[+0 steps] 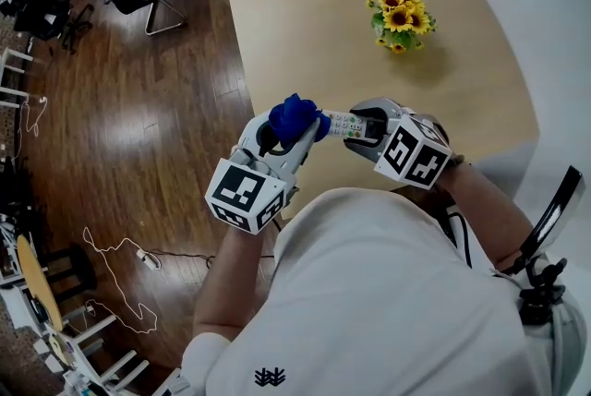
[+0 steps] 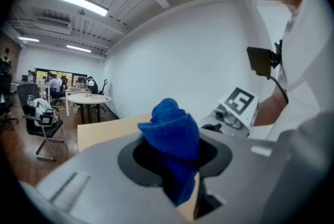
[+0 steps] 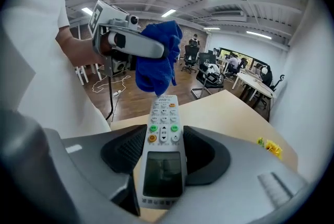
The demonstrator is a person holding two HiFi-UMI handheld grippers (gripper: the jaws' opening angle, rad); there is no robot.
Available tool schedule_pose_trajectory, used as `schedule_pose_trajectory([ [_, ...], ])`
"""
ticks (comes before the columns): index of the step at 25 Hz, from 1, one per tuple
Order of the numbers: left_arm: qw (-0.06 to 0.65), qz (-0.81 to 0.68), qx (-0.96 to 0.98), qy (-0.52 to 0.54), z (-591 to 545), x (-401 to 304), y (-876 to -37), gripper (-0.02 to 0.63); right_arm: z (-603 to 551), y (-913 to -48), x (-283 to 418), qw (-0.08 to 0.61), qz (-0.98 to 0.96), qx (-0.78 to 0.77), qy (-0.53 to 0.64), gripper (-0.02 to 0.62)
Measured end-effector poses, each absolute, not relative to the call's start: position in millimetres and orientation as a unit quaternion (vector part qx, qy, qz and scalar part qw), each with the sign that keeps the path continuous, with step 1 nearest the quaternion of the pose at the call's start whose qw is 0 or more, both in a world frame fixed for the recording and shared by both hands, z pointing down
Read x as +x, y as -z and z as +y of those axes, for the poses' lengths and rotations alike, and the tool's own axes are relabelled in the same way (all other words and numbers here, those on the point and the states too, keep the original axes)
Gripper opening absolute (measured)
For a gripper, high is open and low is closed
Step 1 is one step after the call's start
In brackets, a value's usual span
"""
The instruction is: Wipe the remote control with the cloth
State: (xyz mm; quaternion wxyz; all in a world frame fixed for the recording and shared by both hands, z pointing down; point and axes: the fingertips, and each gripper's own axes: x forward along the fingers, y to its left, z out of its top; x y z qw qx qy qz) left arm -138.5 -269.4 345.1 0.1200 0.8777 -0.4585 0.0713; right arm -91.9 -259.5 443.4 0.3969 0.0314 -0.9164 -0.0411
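The remote control (image 3: pixel 163 150) is clamped lengthwise between the right gripper's (image 1: pixel 358 126) jaws, above the worktop's (image 1: pixel 305 25) near edge. The blue cloth (image 1: pixel 294 115), pinched in the left gripper (image 1: pixel 300 138), sits at the remote's far end. Sunflowers (image 1: pixel 400 18) stand well apart.

The person wears a white short-sleeved shirt (image 1: pixel 388 293) with a small dark emblem (image 1: pixel 270 376) at about seven o'clock in the head view, and a thin black cable (image 1: pixel 459 233) runs over it at four o'clock. The left gripper (image 1: pixel 297 128) and right gripper (image 1: pixel 362 125) are smooth grey shells. Each carries a white cube (image 1: pixel 242 193) printed with black square markers.
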Motion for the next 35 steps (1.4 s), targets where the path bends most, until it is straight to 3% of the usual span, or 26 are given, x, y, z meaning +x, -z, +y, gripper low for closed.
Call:
schedule_pose_trajectory([
  [12,0.135,-0.366,0.918,-0.075,-258,-61,-349,0.144,-239,-431,-123,0.376,-0.925,0.006,0.053,0.218],
  [26,0.13,-0.461,0.868,-0.129,-257,-145,-386,0.146,-257,-453,-82,0.385,-0.921,0.055,0.009,0.218],
  [35,0.158,-0.491,0.849,-0.118,-236,-167,-404,0.145,-307,-515,-17,0.375,-0.899,0.203,-0.103,0.218],
])
